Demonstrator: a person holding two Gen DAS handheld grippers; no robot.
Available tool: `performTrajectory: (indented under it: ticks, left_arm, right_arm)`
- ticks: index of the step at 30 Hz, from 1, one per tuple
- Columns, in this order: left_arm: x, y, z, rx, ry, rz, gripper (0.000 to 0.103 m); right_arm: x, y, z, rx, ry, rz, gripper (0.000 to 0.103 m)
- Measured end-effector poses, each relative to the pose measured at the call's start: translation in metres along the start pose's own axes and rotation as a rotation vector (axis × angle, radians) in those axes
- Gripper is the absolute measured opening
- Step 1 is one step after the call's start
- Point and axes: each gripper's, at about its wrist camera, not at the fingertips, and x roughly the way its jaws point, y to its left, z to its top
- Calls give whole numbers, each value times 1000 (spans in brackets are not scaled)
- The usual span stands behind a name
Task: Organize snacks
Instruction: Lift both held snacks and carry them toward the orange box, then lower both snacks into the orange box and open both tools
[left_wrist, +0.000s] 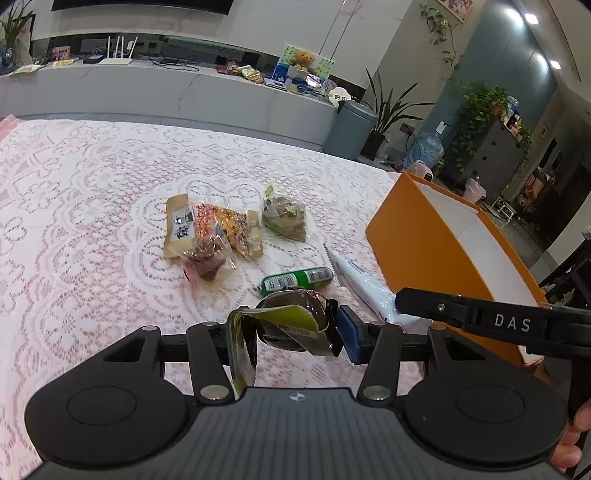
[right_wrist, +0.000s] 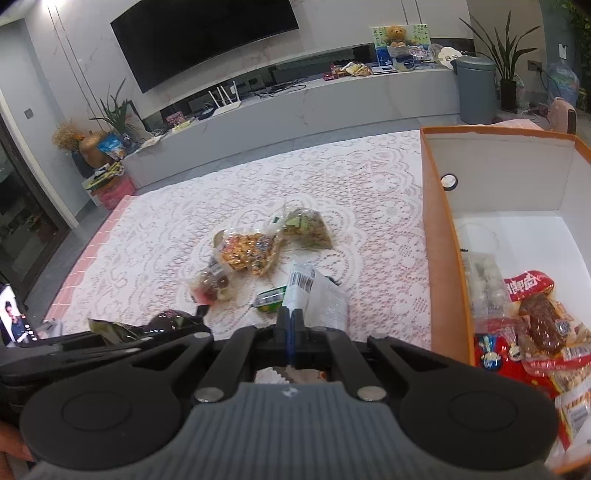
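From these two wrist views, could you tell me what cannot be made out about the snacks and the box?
- Orange box, left wrist view: its contents are hidden by its near wall.
- Dark snack packet in the left gripper: its label is folded and unreadable.
- White packet in the right gripper: its lower end is hidden behind the fingers.
- Box snacks, right wrist view: cut off by the frame edge.

Table w/ pink lace cloth (left_wrist: 92, 177). On it: snack packet cluster (left_wrist: 210, 232) at center; green-brown packet (left_wrist: 284, 218) at its 3 o'clock; green sausage tube (left_wrist: 299, 278) at 5; white packet (left_wrist: 354, 280) beside tube; orange box (left_wrist: 417, 243) further to 3
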Motion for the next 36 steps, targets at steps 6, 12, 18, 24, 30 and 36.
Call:
performTrajectory:
  ticks: [6, 12, 18, 24, 30, 36]
  left_arm:
    - [-20, -11, 5, -9, -12, 5, 58]
    - [-37, -33, 18, 21, -40, -12, 58]
    - [-48, -54, 28, 56, -61, -29, 58]
    - [-48, -81, 45, 86, -70, -59, 58]
    - [-32, -125, 63, 168, -71, -118, 58]
    - [7, -174, 67, 309, -35, -146, 58]
  right_arm:
    - [-26, 9, 0, -47, -38, 20, 0]
    - [-49, 12, 6, -73, -68, 11, 0]
    - [-77, 8, 19, -105, -124, -9, 0]
    - [-108, -3, 38, -151, -180, -59, 0]
    - [-134, -36, 55, -164, -192, -122, 0]
    - [-137, -82, 60, -145, -141, -176, 0]
